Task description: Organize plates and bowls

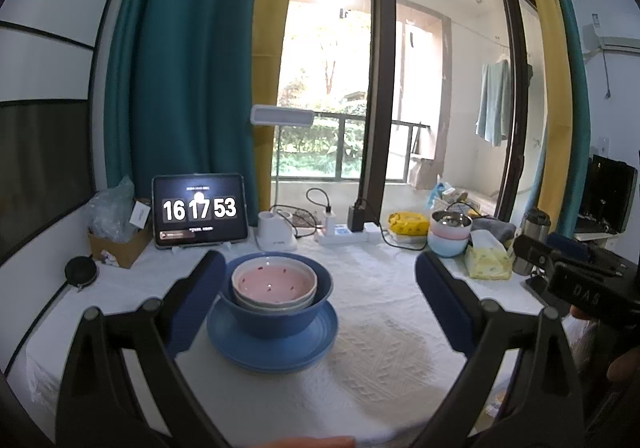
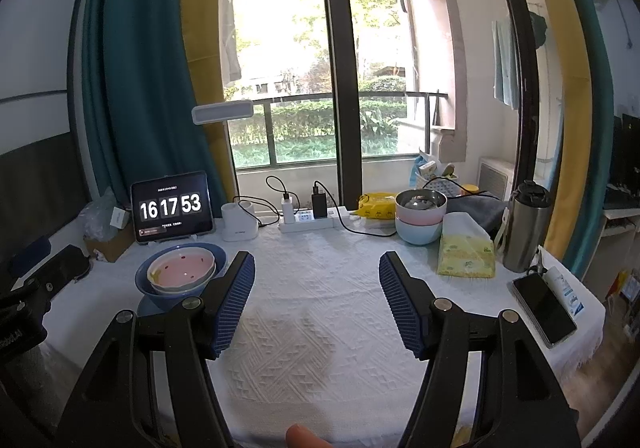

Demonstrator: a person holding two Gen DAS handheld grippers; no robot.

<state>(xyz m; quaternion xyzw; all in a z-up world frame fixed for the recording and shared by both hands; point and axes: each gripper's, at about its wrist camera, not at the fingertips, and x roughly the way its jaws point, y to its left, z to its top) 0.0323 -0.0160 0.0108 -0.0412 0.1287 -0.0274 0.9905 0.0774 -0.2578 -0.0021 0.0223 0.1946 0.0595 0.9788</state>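
A pink-lined bowl (image 1: pixel 274 282) sits nested in a pale bowl inside a dark blue bowl (image 1: pixel 276 318), all on a blue plate (image 1: pixel 272 356) on the white tablecloth. My left gripper (image 1: pixel 320 300) is open and empty, its left finger (image 1: pixel 196 300) just beside the stack. The same pink bowl (image 2: pixel 182 268), blue bowl (image 2: pixel 160 294) and plate (image 2: pixel 146 306) show in the right wrist view at the left. My right gripper (image 2: pixel 318 300) is open and empty over the bare cloth, to the right of the stack.
At the back stand a tablet clock (image 2: pixel 170 206), a white lamp base (image 2: pixel 239 222), a power strip (image 2: pixel 306 224), stacked pastel bowls with a metal one on top (image 2: pixel 420 218), a tissue pack (image 2: pixel 466 252), a steel flask (image 2: pixel 526 224) and a phone (image 2: pixel 544 314). The table edge runs along the right.
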